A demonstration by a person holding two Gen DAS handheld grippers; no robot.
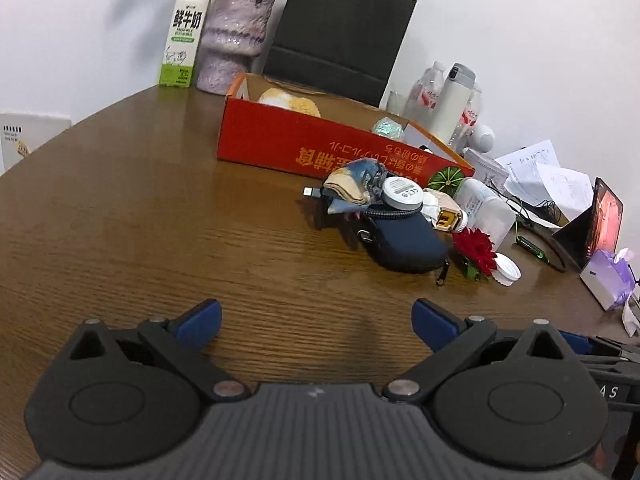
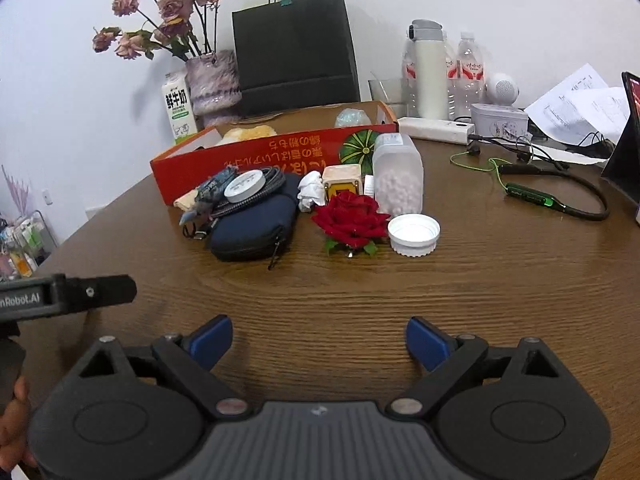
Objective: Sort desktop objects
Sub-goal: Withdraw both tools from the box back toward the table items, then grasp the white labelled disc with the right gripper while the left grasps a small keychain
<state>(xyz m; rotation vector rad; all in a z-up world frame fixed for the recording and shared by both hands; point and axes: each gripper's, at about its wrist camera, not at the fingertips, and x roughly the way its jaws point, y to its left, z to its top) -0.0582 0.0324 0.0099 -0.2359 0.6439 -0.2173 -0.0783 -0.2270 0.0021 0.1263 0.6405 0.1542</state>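
The spread, empty right gripper [image 2: 319,343] faces the red rose [image 2: 351,218] straight ahead, nearer than the equally spread left gripper [image 1: 317,322].

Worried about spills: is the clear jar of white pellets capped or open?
Open. The jar stands capless and upright, and a white cap lies inside-up on the table beside it.

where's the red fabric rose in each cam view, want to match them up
Left wrist view: the red fabric rose lies right of centre, between the dark blue zip pouch and the white ribbed screw cap.
Right wrist view: the rose lies just above centre, again between the pouch and the cap.
Shared landmark: the long orange-red cardboard box sits behind the pile in both.
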